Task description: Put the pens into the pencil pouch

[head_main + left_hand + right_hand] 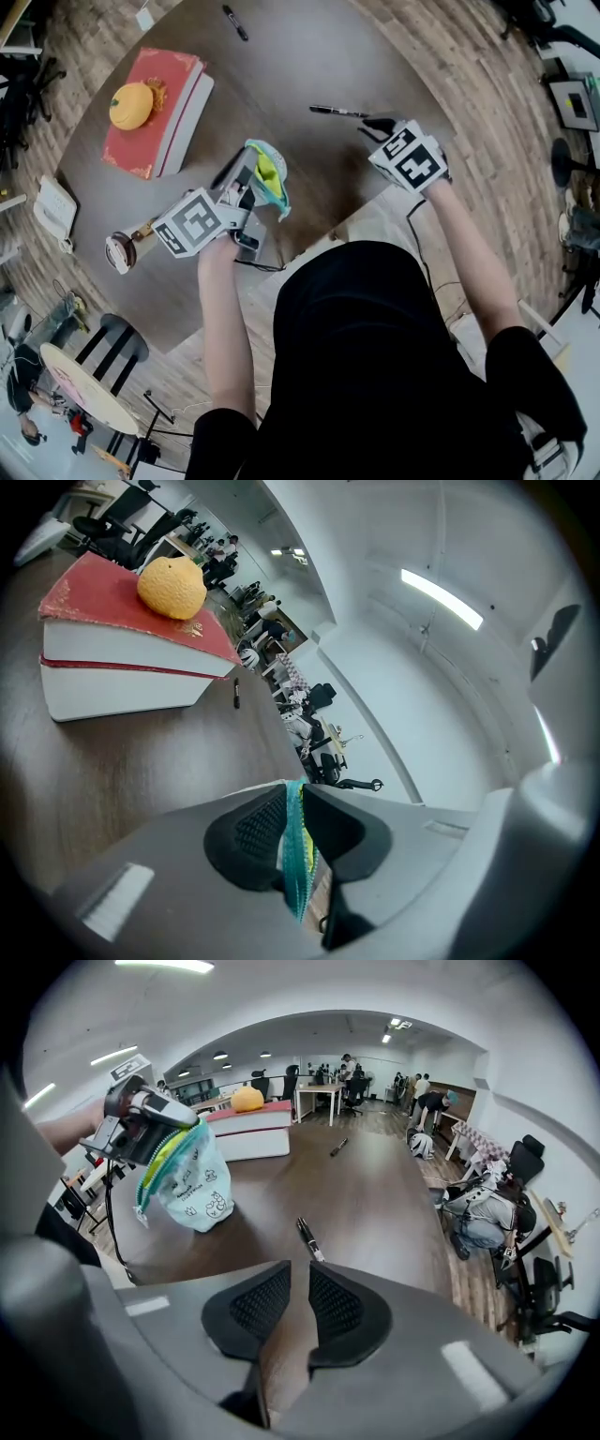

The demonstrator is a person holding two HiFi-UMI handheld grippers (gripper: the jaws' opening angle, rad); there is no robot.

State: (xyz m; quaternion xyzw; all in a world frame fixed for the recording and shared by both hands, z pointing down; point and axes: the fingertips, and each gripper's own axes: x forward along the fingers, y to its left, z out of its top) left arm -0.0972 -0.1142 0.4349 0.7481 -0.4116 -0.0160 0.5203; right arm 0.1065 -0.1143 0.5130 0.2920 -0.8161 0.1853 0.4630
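My left gripper (246, 184) (293, 803) is shut on the rim of a pale teal pencil pouch (266, 178) (299, 860) with a yellow lining, holding it above the table's near side. The pouch (192, 1180) hangs with its mouth up. A black pen (337, 112) (307, 1238) lies on the brown table just beyond my right gripper (379, 125) (300, 1283), whose jaws stand a narrow gap apart with nothing between them. A second black pen (234, 22) (338, 1147) (236, 695) lies at the table's far side.
A thick red book (150, 108) (122, 658) with an orange (130, 105) (172, 586) on top sits at the far left of the round table (309, 56). The table's near edge runs just below both grippers. Office chairs and people are in the background.
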